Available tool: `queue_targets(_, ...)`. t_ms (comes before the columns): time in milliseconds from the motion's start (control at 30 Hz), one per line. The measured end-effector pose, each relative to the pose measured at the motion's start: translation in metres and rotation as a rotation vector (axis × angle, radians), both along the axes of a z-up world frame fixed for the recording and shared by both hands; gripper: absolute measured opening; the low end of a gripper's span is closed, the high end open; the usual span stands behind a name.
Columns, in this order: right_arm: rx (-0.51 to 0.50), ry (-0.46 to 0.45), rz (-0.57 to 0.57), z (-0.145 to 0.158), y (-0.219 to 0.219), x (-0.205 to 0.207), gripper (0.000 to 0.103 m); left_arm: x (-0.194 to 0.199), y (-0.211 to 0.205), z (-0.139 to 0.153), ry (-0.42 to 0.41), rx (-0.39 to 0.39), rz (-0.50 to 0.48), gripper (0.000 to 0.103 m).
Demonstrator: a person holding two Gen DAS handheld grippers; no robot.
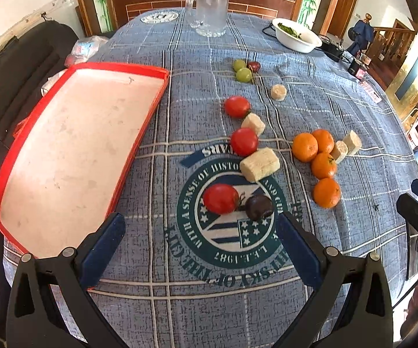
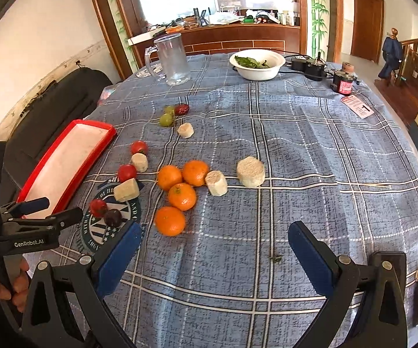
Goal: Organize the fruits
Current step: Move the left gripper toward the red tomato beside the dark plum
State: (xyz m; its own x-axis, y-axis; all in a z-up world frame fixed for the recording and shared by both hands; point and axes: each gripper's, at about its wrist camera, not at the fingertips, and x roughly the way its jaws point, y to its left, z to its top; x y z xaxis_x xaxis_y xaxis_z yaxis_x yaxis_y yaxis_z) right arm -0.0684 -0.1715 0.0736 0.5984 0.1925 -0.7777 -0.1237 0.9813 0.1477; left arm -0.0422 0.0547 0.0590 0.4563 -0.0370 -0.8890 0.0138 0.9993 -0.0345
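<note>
Sorting not yet begun: tray (image 1: 64,150) bare, both tongs, left (image 1: 200,226) and right (image 2: 214,237), released; left must close on near tomato (image 1: 220,198).

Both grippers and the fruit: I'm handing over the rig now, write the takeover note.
Left gripper: open, empty, over the nearest tomato and dark fruit.
Right gripper: open, empty, over bare tablecloth, near the closest orange.
Red tray: on the left, nothing in it.
On the cloth: three tomatoes, four oranges, two green fruits, one dark red fruit, pale cut chunks.
Done: nothing sorted. Left: everything.
</note>
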Motion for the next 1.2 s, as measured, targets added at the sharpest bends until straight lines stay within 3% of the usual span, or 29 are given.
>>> queue_targets(400,-0.008,0.012,0.026,-0.005,0.009,-0.009,0.097,-0.002,-0.003,-0.005,0.034,0.003,-0.053,0.103)
queue_targets(1200,-0.014,0.016,0.021,-0.003,0.020,-0.006,0.095,0.007,0.005,-0.003,0.020,-0.022,-0.098,0.103)
